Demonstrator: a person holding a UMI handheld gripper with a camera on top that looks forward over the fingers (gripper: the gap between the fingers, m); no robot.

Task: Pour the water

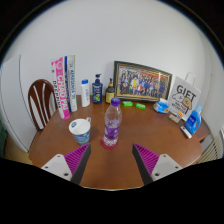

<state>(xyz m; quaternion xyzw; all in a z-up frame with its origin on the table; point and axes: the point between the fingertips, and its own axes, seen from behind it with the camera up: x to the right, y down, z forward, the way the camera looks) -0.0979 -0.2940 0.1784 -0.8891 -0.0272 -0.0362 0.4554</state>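
Note:
A clear plastic bottle (pixel 112 124) with a purple cap, a purple label and a pink base stands upright on the round wooden table (pixel 110 165), just ahead of my fingers and about midway between them. Left of it sits a small white and blue cup (pixel 80 130). My gripper (pixel 112 162) is open, its magenta pads (pixel 146 158) spread wide over bare tabletop with nothing between them.
Along the wall stand a framed photo (pixel 142 82), several small bottles (pixel 97 90), tall white and pink boxes (pixel 63 86), a blue bowl (pixel 161 105) and a GIFT card (pixel 184 99) with a blue bottle (pixel 194 120). A wooden chair (pixel 40 100) stands at the left.

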